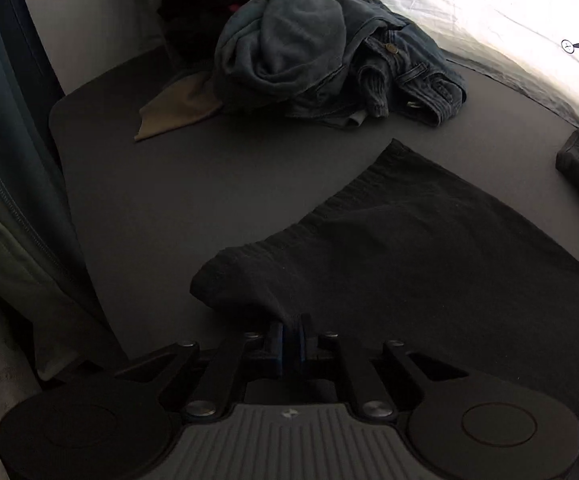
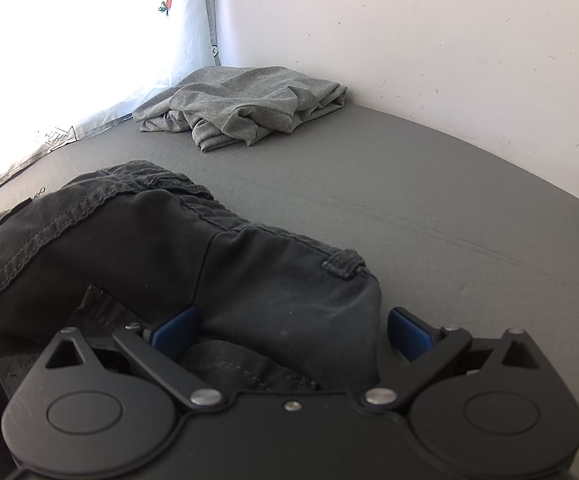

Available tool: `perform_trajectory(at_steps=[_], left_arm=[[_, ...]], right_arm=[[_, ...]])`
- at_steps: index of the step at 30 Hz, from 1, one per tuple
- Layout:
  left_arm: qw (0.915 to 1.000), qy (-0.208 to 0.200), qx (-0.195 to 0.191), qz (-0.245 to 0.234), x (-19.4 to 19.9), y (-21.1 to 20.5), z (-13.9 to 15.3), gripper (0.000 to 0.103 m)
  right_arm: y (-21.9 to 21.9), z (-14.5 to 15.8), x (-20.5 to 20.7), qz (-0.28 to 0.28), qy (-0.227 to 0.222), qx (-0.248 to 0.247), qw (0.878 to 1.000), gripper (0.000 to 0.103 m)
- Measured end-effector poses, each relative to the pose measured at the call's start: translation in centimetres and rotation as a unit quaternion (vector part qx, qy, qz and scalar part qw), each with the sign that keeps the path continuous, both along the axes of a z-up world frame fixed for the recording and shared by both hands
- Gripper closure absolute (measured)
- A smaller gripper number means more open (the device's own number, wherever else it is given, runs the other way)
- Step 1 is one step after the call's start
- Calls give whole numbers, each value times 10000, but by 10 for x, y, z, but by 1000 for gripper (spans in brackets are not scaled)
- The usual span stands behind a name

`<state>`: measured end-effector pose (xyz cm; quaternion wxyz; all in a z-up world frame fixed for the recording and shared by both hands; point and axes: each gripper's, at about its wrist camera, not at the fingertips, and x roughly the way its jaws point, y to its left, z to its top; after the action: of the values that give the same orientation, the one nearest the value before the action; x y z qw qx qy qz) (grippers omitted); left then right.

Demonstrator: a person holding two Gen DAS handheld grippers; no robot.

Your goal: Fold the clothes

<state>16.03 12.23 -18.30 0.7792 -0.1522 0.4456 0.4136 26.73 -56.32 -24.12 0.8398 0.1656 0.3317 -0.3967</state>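
A black garment with a ribbed hem (image 1: 429, 248) lies spread on the grey table (image 1: 189, 180). My left gripper (image 1: 291, 334) is shut on a bunched corner of that hem, and the cloth rises into the blue pads. In the right wrist view, dark grey trousers (image 2: 129, 248) lie folded over at the near left. My right gripper (image 2: 293, 330) stands open around their waistband corner with the belt loop. Its left pad lies against the fabric and its right pad (image 2: 409, 330) is apart over the bare table (image 2: 449, 200).
A heap of blue jeans and dark clothes (image 1: 309, 52) sits at the table's far side, with an olive cloth (image 1: 181, 108) sticking out beside it. A folded grey shirt (image 2: 249, 104) lies in the far corner by the white curtain (image 2: 69, 60) and wall. A teal garment (image 1: 5, 140) hangs at the left.
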Motion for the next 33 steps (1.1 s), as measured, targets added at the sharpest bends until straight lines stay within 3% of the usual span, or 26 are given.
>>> perform_trajectory(at_steps=[2,4,7,12,15,19,22,29,30,31,32,33], left_arm=[[9998,-61,181,-53,-2,-6,3,89],[9990,-81,348,-274,5,-15,11,71],[9970,-231,529,-520,15,-31,22,59],[9912,-290,785,-1028,28,-57,31,47],[9865,-362,862,-1348,26,-71,39,45],[9826,-429,801,-1621,19,-84,48,41],[9807,-413,727,-1769,17,-91,51,41],[9730,-336,630,-2194,20,-121,52,40],[9720,-346,617,-2241,18,-125,53,40],[9710,-359,580,-2293,16,-129,54,40],[9697,-362,543,-2355,13,-131,55,40],[9679,-331,572,-2426,10,-135,55,40]], right_arm=[[-6,4,1,53,68,206,9997,1],[-12,7,1,138,110,400,9990,1],[-18,11,-4,383,144,700,9967,1],[-29,17,-35,571,-450,1437,9869,1],[-40,17,-57,573,-929,2022,9733,3],[-57,10,-87,311,-1786,3010,9362,6],[-65,3,-95,102,-2176,3324,9176,6],[-81,18,-40,657,-1698,2688,9459,14],[-83,16,-30,618,-1552,2663,9493,25],[-86,12,-22,452,-1325,2714,9522,46],[-88,13,-20,276,-1267,2706,9539,55],[-90,17,-22,117,-1313,2653,9551,72]])
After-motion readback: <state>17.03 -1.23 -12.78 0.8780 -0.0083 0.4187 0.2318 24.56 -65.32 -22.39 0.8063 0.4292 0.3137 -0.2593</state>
